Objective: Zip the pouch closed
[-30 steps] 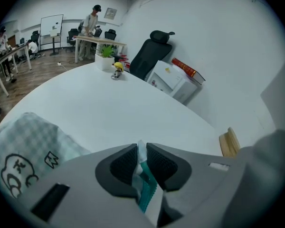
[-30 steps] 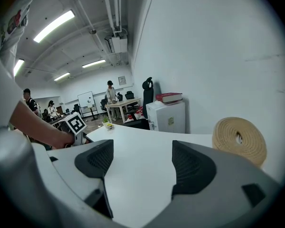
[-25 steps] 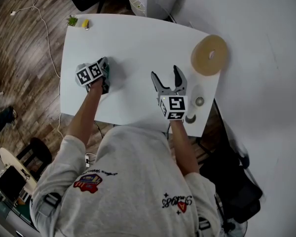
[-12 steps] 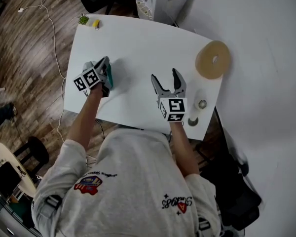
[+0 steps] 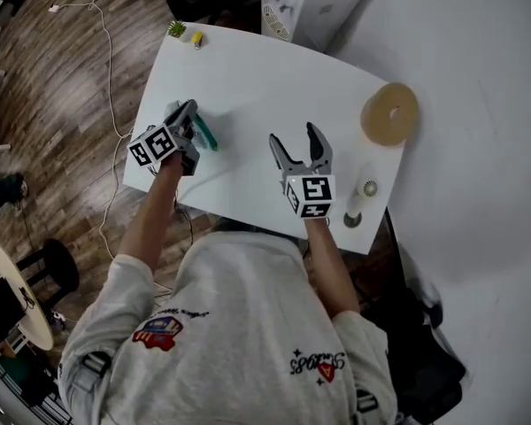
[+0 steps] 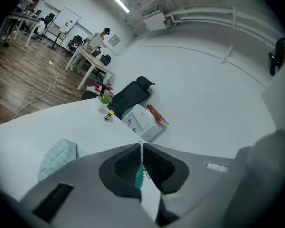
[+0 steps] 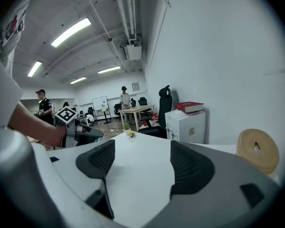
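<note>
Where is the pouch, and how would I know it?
Start at the white table. Near its left edge, the left gripper pinches the pouch. It is the only teal thing there; the tape roll at the far right is tan.

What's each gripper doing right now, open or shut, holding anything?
Left gripper: shut on the teal pouch.
Right gripper: open, nothing between its jaws.

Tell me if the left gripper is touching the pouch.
Touching. Left gripper view: the left gripper is shut on a teal edge of the pouch.
</note>
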The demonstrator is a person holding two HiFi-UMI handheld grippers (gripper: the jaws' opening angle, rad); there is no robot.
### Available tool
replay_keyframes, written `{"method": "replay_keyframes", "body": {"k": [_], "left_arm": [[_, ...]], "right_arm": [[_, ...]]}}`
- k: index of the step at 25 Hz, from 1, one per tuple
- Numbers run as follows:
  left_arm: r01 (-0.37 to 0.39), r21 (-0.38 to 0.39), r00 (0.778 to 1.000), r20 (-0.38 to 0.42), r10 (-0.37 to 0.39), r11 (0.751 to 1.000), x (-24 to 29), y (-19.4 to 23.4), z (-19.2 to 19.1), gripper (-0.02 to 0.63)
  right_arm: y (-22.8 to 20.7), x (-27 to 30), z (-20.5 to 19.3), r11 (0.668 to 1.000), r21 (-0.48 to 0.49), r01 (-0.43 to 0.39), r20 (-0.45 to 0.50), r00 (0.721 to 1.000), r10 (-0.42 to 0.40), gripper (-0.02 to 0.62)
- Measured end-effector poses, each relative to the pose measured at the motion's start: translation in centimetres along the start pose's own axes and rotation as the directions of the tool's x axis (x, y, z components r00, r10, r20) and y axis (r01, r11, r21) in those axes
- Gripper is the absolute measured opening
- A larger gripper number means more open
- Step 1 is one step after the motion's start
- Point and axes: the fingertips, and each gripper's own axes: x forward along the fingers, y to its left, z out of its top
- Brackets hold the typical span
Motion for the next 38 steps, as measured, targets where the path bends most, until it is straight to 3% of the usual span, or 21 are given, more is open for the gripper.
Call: {"method": "replay_keyframes", "body": {"k": [8, 18, 20, 23, 27, 32, 38], "left_arm": [[0.065, 0.014, 0.995, 0.076, -0.066, 0.998, -4.5, -0.9, 2.3, 0.015], [0.177, 0.026, 0.962, 0.206, -0.178, 0.984, -10.8, -3.9, 7.2, 0.015], [0.199, 0.02, 0.951, 0.238, -0.198, 0.98, -11.8, -4.5, 8.0, 0.015], [0.24, -0.063, 0.931, 0.299, -0.211, 0.969, -13.6, -5.4, 8.9, 0.015], [0.381, 0.014, 0.861, 0.358, -0.36, 0.925, -15.2, -9.9, 11.2, 0.015], [0.318, 0.054, 0.884, 0.344, -0.317, 0.947, -16.5, -10.1, 11.3, 0.015], [0.308, 0.06, 0.878, 0.367, -0.308, 0.95, -18.3, -9.7, 11.6, 0.015]], "right_arm": [[3.2, -0.9, 1.4, 0.998, -0.067, -0.015, 0.031, 0.999, 0.017, 0.353], [7.3, -2.1, 4.1, 0.994, -0.106, -0.025, 0.095, 0.995, 0.035, 0.353], [7.8, -2.4, 4.5, 0.992, -0.123, -0.027, 0.111, 0.993, 0.04, 0.354], [8.6, -3.4, 5.4, 0.99, -0.14, -0.025, 0.125, 0.991, 0.043, 0.354], [9.1, -4.2, 7.1, 0.989, -0.149, -0.023, 0.148, 0.988, 0.045, 0.354], [9.9, -4.9, 8.0, 0.985, -0.167, -0.032, 0.163, 0.985, 0.06, 0.353], [11.1, -5.1, 8.6, 0.98, -0.19, -0.052, 0.174, 0.981, 0.086, 0.353]]}}
